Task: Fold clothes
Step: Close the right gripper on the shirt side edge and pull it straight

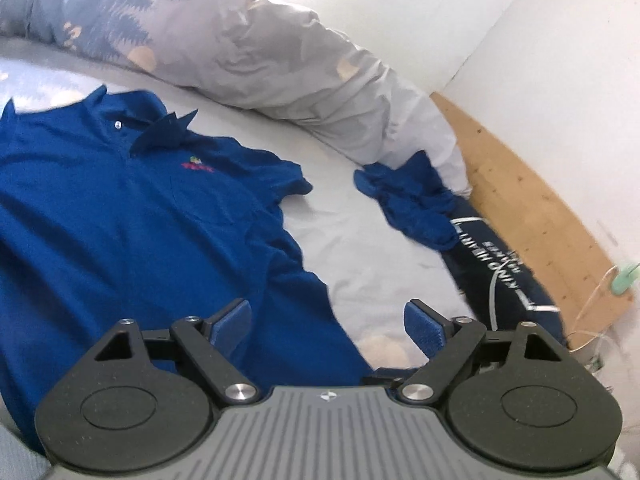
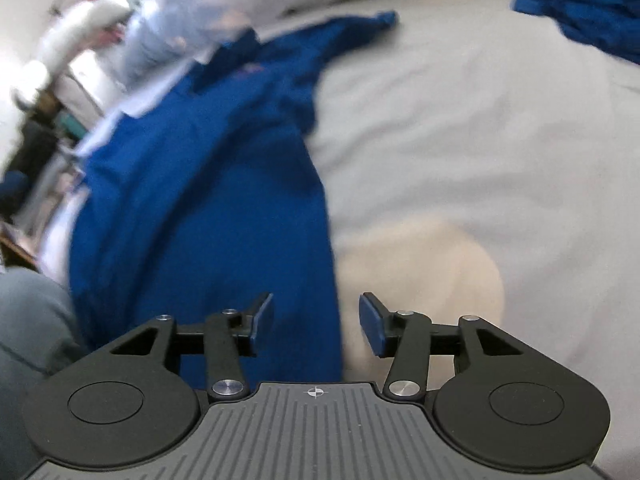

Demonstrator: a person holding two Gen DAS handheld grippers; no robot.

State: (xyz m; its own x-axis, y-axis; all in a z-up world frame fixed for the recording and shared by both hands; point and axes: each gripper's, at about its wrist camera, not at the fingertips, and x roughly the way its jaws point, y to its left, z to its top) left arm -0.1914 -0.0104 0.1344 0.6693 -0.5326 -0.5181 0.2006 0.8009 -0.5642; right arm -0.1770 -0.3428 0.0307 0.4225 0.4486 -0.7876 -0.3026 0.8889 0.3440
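- Polo shirt (image 1: 120,216): royal-blue knit, spread front-up on the bed sheet (image 1: 360,232). Pointed collar, one white button (image 1: 117,124) at the placket, small red chest logo (image 1: 197,165). The short sleeve nearest the pillows is bunched into soft folds; the body shows shallow creases.
- Bed sheet: pale grey, smooth weave with faint wrinkles and a round cream patch (image 2: 424,276) beside the shirt's side edge.
- Left gripper (image 1: 328,320): black linkage arms with blue textured pads. Jaws stand wide apart, holding nothing, above the shirt's side edge where it meets the sheet.
- Right gripper (image 2: 316,320): same build. Jaws stand partly open with nothing between the pads; the shirt's edge lies below them. This view is blurred.
- Second blue garment (image 1: 412,200): crumpled in a loose heap, well apart from the shirt, touching the pillows.
- Pillows (image 1: 280,52): grey patterned cotton, rumpled.
- Dark navy item (image 1: 500,264) with white lettering, at the bed's edge.
- Wooden floor (image 1: 532,208): light, knotted boards.
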